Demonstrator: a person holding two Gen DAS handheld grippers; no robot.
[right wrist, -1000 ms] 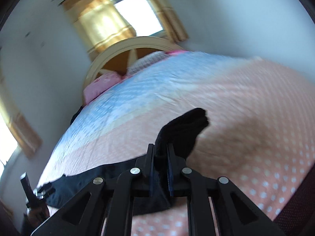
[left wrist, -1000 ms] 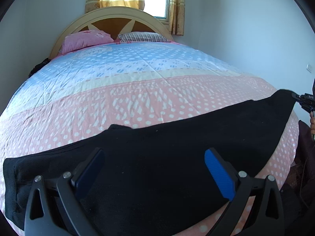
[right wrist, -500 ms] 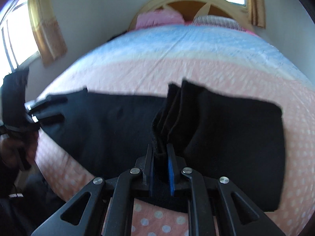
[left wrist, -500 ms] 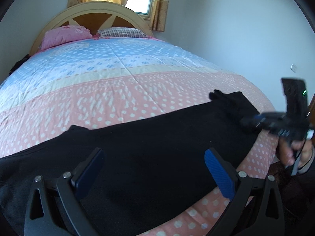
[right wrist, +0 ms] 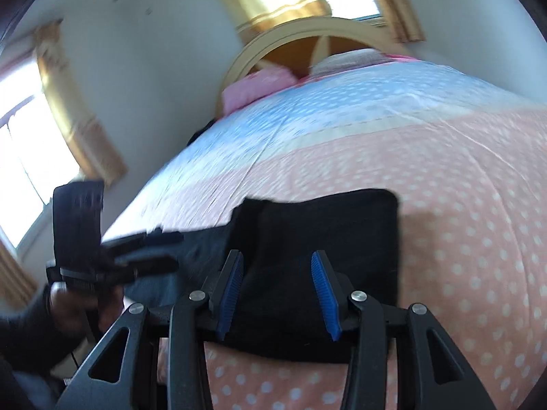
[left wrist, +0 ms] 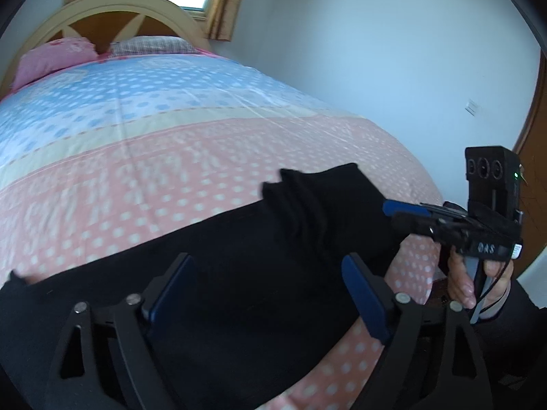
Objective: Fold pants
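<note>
The right gripper (right wrist: pixel 277 294) stands with its blue pads parted and nothing between them, hanging just above the near edge of the black pants (right wrist: pixel 307 256). In the left wrist view the same tool appears at about three o'clock, in the person's right hand (left wrist: pixel 478 280), its tips by the folded end of the cloth; that view does not show its gap clearly. The left gripper (left wrist: pixel 270 294) is spread wide and also empty, over the middle of the garment.

Beyond the fingers, the pants lie across the foot of the bed (left wrist: pixel 171 157), on the pink dotted band of the cover. In the right wrist view a doubled panel with a fairly square corner sits at twelve to one o'clock from the tips, while a single layer runs off toward nine o'clock, where the left tool shows, blurred.

By my reading, one end has been laid over onto the rest, so a first fold looks done. The long stretch toward the other end looks unfolded, and the folded edge is somewhat rumpled, so at least one more fold and some tidying probably remain.
</note>
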